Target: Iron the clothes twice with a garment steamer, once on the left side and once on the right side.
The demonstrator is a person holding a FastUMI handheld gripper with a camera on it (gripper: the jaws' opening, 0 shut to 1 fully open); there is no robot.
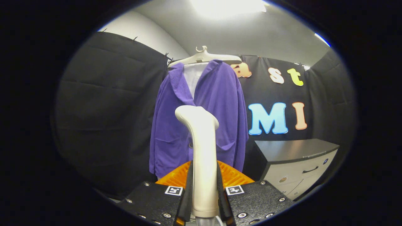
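The tongs (pixel 204 188) are clamped from both sides on the white garment steamer (pixel 201 150), which rises upright between them, its head just short of the purple cardigan (pixel 220 103) hanging beyond on a hanger (pixel 204 58).

The steamer (pixel 202 157) stands upright between the gripper (pixel 204 188) fingers, both pressing its handle, with the cardigan (pixel 220 103) on a hanger (pixel 205 57) beyond it and a drawer cabinet (pixel 301 166) to the cardigan's right.
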